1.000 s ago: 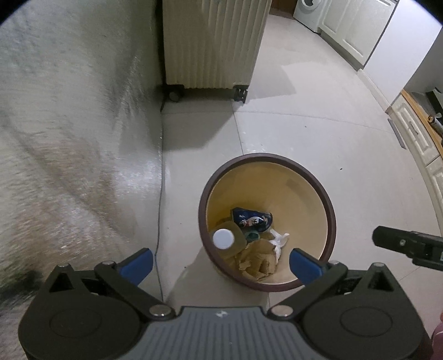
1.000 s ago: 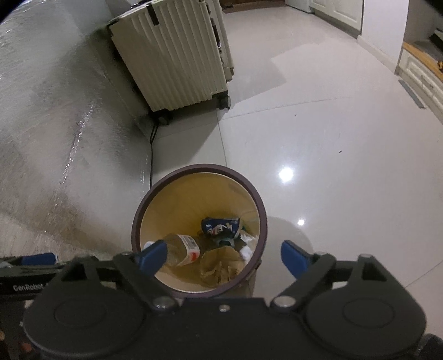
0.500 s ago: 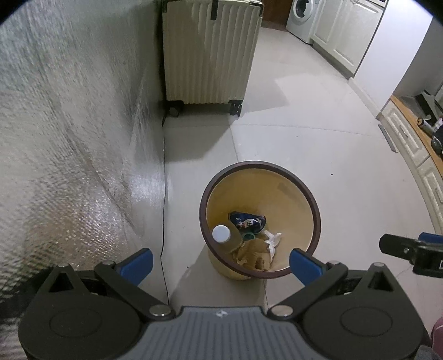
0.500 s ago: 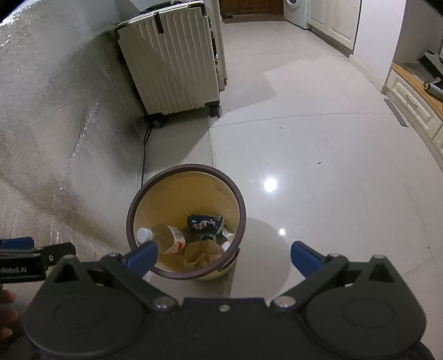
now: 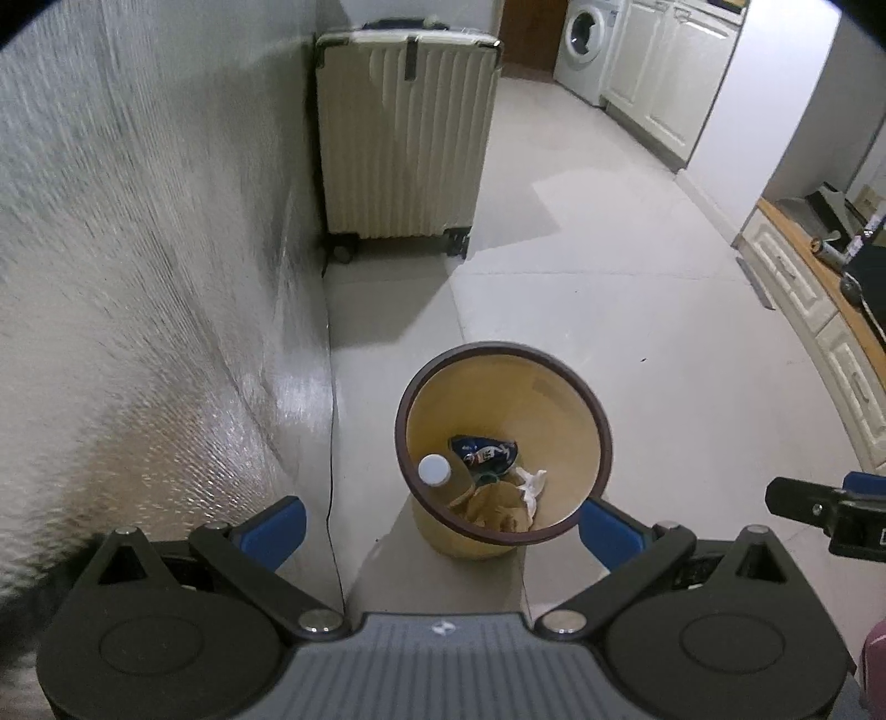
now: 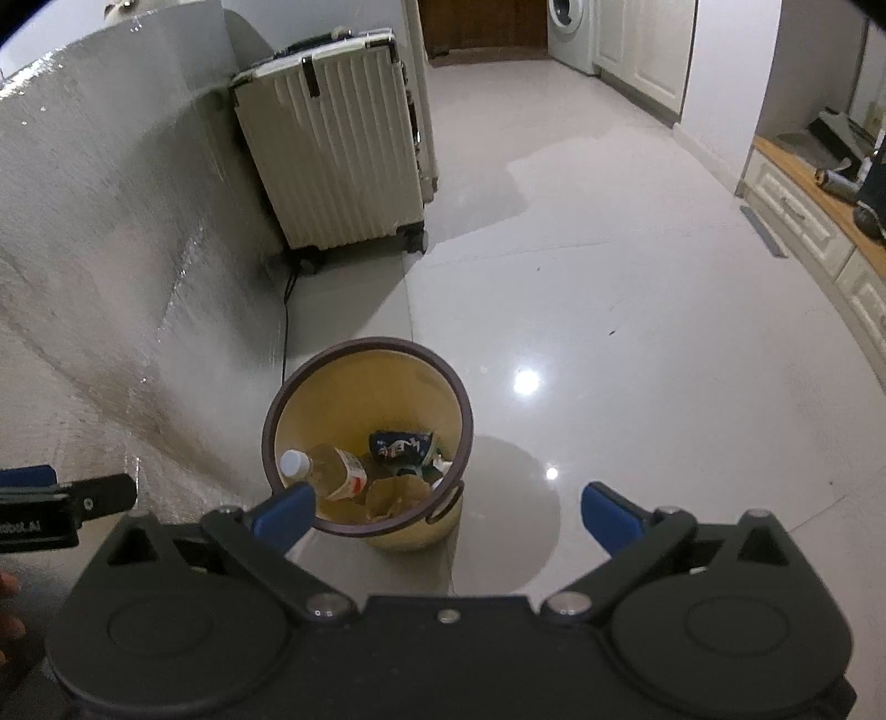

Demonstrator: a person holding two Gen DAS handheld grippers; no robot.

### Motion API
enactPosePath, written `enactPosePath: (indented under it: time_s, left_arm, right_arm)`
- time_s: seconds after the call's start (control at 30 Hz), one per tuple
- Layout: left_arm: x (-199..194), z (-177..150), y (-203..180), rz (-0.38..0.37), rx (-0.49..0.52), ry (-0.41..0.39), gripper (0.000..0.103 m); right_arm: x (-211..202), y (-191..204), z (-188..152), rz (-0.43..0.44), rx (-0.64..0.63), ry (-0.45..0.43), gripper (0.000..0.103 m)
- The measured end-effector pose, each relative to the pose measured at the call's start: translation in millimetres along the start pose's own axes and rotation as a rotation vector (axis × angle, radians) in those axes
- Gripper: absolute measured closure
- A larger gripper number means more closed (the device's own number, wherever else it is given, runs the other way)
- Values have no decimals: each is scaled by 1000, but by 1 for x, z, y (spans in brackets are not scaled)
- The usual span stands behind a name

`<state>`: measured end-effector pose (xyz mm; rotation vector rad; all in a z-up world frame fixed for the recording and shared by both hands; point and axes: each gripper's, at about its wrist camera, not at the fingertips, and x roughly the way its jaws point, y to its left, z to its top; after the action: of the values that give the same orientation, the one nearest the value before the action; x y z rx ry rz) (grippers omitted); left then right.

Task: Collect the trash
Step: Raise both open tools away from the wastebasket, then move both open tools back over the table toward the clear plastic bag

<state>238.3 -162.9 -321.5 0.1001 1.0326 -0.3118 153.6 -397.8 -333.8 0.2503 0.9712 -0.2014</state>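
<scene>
A yellow trash bin with a dark brown rim [image 5: 601, 426] [image 6: 464, 410] stands on the tiled floor below both grippers. Inside lie a plastic bottle with a white cap [image 5: 437, 471] [image 6: 326, 468], a blue wrapper [image 5: 482, 450] [image 6: 401, 446], crumpled brown paper [image 5: 493, 507] [image 6: 396, 495] and white tissue [image 5: 531, 482]. My left gripper [image 5: 440, 526] is open and empty above the bin. My right gripper [image 6: 448, 512] is open and empty, also above it. Each gripper shows at the edge of the other's view.
A cream ribbed suitcase [image 5: 404, 138] [image 6: 332, 149] stands on wheels against the silver foil-covered wall [image 5: 138, 277]. A black cable [image 5: 332, 443] runs down the floor beside the wall. White cabinets [image 5: 819, 332] and a washing machine [image 5: 584, 50] lie right and far.
Both grippers have risen away from the bin, which now looks smaller and lower in both views. Their jaws stay open and the trash inside has not moved.
</scene>
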Motion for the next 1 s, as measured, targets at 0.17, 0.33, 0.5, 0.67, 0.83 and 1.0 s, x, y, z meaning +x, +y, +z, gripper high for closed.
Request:
enactPosePath:
  time_s: [0.17, 0.33, 0.5, 0.67, 0.83, 1.0]
  left_arm:
    - [-33, 1, -8, -16, 20, -62, 0]
    - [-63, 4, -15, -38, 33, -121, 0]
    - [-105, 8, -26, -67, 73, -207, 0]
    - [-149, 13, -30, -83, 92, -310, 0]
    - [-197, 17, -35, -101, 112, -413, 0]
    - [-239, 22, -32, -116, 108, -490, 0]
  right_arm:
    - [-32, -1, -2, -12, -10, -46, 0]
    - [-72, -4, -3, -24, -1, -106, 0]
    - [-118, -10, -1, -47, 14, -191, 0]
    - [-160, -13, 2, -66, 6, -286, 0]
    - [-200, -11, 7, -56, 5, -382, 0]
    - [-240, 0, 17, -38, -8, -478, 0]
